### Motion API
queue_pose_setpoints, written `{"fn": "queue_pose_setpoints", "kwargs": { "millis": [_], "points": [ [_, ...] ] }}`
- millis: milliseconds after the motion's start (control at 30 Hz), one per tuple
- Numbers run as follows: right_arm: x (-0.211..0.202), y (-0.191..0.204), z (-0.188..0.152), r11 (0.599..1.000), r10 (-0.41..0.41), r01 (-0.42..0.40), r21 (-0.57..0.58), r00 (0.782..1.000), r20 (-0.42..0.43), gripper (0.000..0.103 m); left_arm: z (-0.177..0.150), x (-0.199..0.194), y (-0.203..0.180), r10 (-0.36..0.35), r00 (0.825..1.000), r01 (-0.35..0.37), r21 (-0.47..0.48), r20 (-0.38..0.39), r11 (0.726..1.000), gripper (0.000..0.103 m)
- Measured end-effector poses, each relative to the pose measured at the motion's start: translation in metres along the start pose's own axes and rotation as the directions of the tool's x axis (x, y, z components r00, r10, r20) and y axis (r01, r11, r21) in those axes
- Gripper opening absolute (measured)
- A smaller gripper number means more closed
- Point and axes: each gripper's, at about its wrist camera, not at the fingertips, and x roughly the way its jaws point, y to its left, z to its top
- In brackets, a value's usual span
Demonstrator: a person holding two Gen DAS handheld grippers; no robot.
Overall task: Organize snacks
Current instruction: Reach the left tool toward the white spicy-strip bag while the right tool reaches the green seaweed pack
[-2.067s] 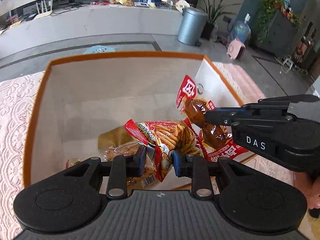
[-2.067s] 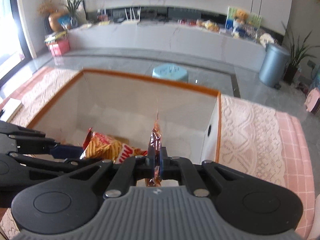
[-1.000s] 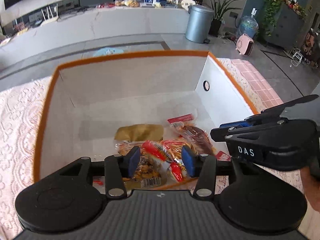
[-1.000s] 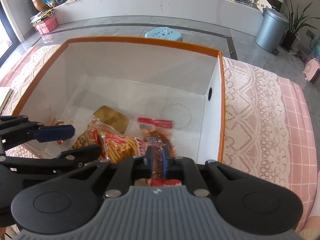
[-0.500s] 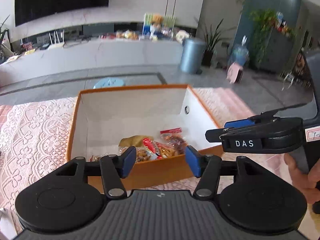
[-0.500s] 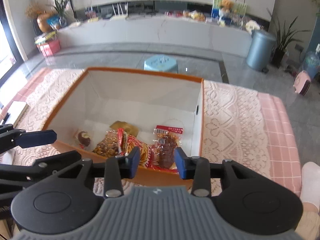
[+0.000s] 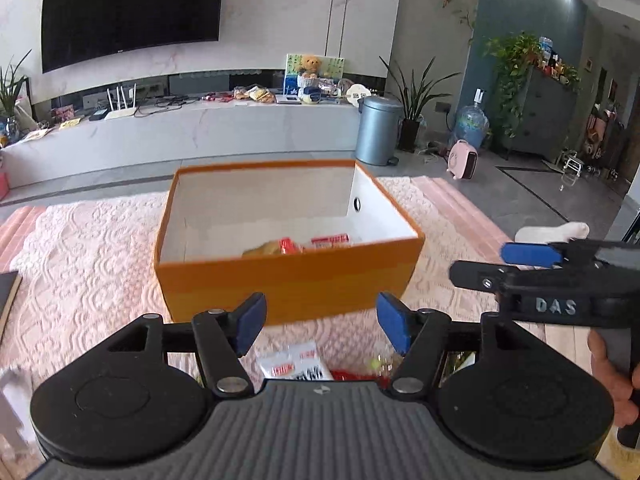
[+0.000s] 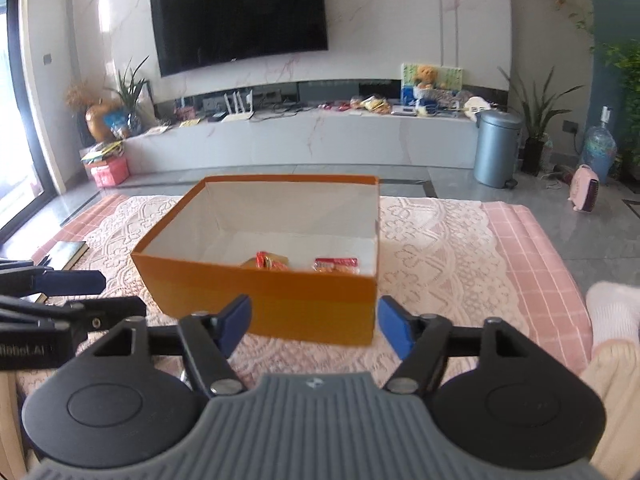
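Pink lace tablecloth (image 8: 440, 240), orange box (image 8: 280, 300) ahead; left gripper (image 7: 320, 326) and right gripper (image 8: 314, 326) just opened, empty. Drop squarely over the white packet (image 7: 294, 364) next.

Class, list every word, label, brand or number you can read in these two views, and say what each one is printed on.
"DAS": white letters on the side of the right gripper, seen in the left wrist view.
"RobotAI", roughly; blurred and cut off: side of the left gripper, seen in the right wrist view.
Print on the snack packets in the orange box: too small to read.
Print on the white packet below the left gripper: blurred.
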Motion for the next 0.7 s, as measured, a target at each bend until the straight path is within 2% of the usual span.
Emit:
{"fn": "queue_pose_setpoints", "kwargs": {
  "millis": [100, 233, 400, 500, 600, 700],
  "points": [
    [-0.008, 0.000, -0.025, 0.999, -0.051, 0.051, -0.001, 0.998, 0.026, 0.072, -0.014, 0.003, 0.000, 0.000, 1.000, 0.000, 0.000, -0.019, 1.000, 0.074],
    [-0.012, 0.002, -0.057, 0.997, -0.080, 0.080, -0.010, 0.996, 0.048, 0.072, -0.027, 0.012, -0.001, 0.009, 0.998, -0.011, -0.031, -0.059, 0.999, 0.074],
    [-0.006, 0.013, -0.089, 0.981, -0.162, 0.167, -0.100, 0.985, 0.055, 0.071, -0.045, 0.019, 0.000, 0.005, 0.994, -0.015, -0.084, -0.109, 0.996, 0.073],
    [-0.003, 0.010, -0.099, 0.986, -0.138, 0.142, -0.091, 0.989, 0.047, 0.071, -0.055, 0.027, 0.000, -0.013, 0.991, -0.002, -0.113, -0.135, 0.994, 0.073],
    [0.005, 0.008, -0.106, 0.979, -0.174, 0.176, -0.102, 0.984, 0.030, 0.071, -0.064, 0.035, 0.001, -0.015, 0.989, -0.007, -0.148, -0.148, 0.989, 0.078],
    [0.012, 0.003, -0.108, 0.978, -0.188, 0.187, -0.090, 0.982, 0.001, 0.071, -0.070, 0.044, 0.002, 0.006, 0.984, -0.033, -0.147, -0.180, 0.989, 0.078]
  ]
}}
